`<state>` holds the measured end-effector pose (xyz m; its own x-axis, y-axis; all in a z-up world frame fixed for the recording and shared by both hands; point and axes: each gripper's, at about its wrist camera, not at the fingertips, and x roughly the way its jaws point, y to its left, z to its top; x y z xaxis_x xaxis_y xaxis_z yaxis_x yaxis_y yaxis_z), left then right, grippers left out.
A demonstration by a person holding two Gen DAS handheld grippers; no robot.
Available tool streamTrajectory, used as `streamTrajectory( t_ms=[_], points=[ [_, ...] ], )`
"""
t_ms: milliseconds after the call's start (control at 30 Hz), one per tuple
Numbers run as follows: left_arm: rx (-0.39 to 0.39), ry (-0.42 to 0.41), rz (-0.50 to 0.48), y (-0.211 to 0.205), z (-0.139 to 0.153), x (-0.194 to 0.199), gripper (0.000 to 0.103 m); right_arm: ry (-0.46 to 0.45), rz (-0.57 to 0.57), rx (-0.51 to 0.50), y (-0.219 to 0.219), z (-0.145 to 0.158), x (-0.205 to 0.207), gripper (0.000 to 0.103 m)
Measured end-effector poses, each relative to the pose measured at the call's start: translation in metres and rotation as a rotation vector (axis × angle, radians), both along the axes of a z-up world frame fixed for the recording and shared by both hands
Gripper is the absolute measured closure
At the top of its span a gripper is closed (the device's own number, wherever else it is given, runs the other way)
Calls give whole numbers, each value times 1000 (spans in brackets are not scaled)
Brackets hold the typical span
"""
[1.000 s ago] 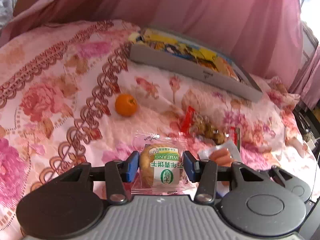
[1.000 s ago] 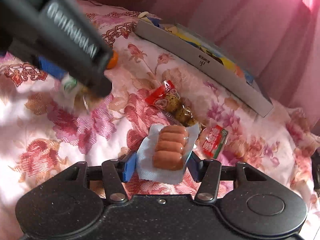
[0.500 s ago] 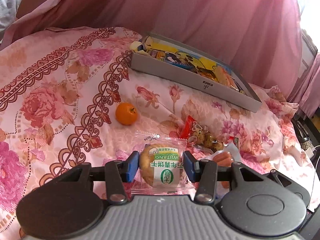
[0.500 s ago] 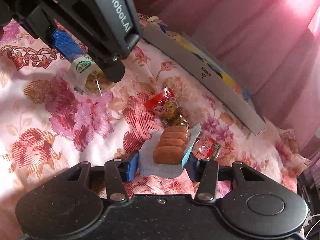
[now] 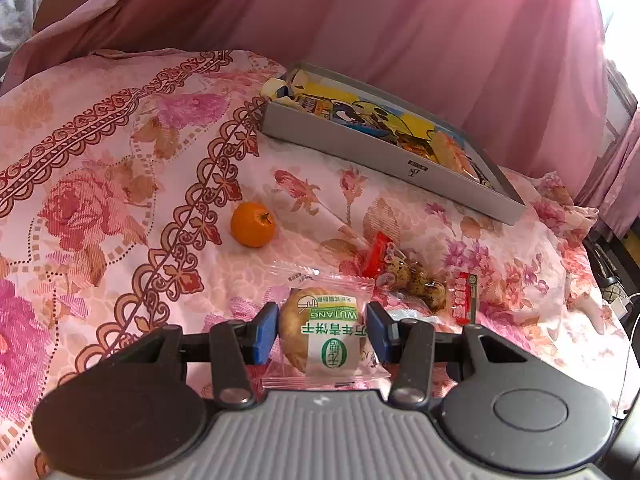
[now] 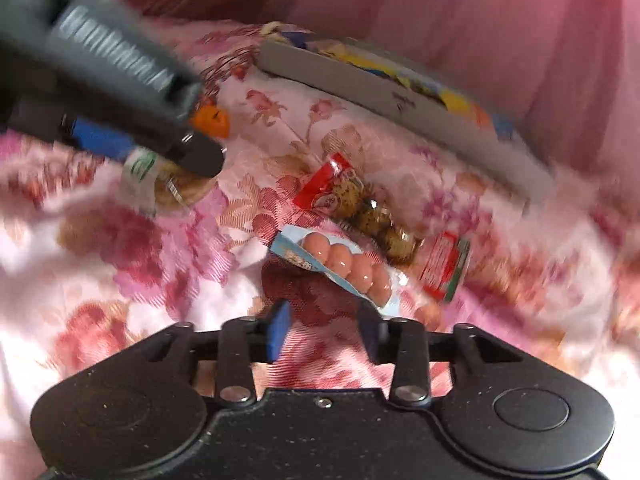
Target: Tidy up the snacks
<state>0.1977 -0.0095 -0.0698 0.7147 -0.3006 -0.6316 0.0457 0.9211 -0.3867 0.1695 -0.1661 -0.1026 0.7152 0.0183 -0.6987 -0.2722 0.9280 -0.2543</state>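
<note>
Biscuit [image 5: 326, 336]: light, crumbly, slippery wrapper; left gripper [image 5: 322, 330] jaws pinching its sides above the bed [image 5: 100, 184]. Right gripper [image 6: 324, 328]: jaws spread, empty, hovering near sausages [image 6: 346, 268].

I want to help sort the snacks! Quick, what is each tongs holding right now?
Left tongs: closed on the wrapped biscuit.
Right tongs: open, holding nothing; the sausage pack lies on the bedspread just ahead of them.
</note>
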Motion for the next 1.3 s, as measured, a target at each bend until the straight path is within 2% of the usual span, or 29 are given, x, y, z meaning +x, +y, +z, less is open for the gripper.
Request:
streamTrajectory(
  t_ms=[100, 167, 300, 367, 500, 600, 733, 800, 1033, 1100, 1133, 1167, 1300],
  points=[
    [2, -3, 10, 2, -2, 3, 52, 52, -60, 161, -14, 8, 4, 43],
    [-8, 1, 20, 3, -3, 6, 52, 83, -110, 305, -26, 11, 8, 28],
    [-24, 7, 41, 7, -4, 9, 52, 151, -242, 549, -52, 4, 24, 28],
    [-31, 13, 49, 9, -5, 10, 52, 167, -306, 635, -64, -2, 33, 28],
    [-40, 18, 58, 10, -7, 13, 52, 130, -382, 753, -77, -8, 47, 30],
    [-41, 22, 61, 10, -8, 14, 52, 86, -379, 757, -73, -11, 55, 33],
    [-35, 22, 65, 10, -9, 16, 52, 52, -317, 666, -59, -12, 64, 35],
    [-34, 22, 69, 10, -9, 17, 52, 39, -277, 605, -49, -13, 64, 54],
    [-33, 11, 74, 11, -9, 16, 52, 41, -259, 554, -42, -8, 58, 54],
    [-30, 9, 76, 11, -8, 16, 52, 66, -324, 596, -49, -5, 55, 45],
    [-33, 8, 77, 11, -8, 17, 52, 81, -352, 630, -53, -3, 53, 33],
    [-37, 8, 79, 12, -8, 17, 52, 96, -373, 671, -59, -3, 52, 26],
    [-41, 3, 84, 13, -7, 17, 52, 134, -407, 727, -65, -7, 52, 24]
  ],
)
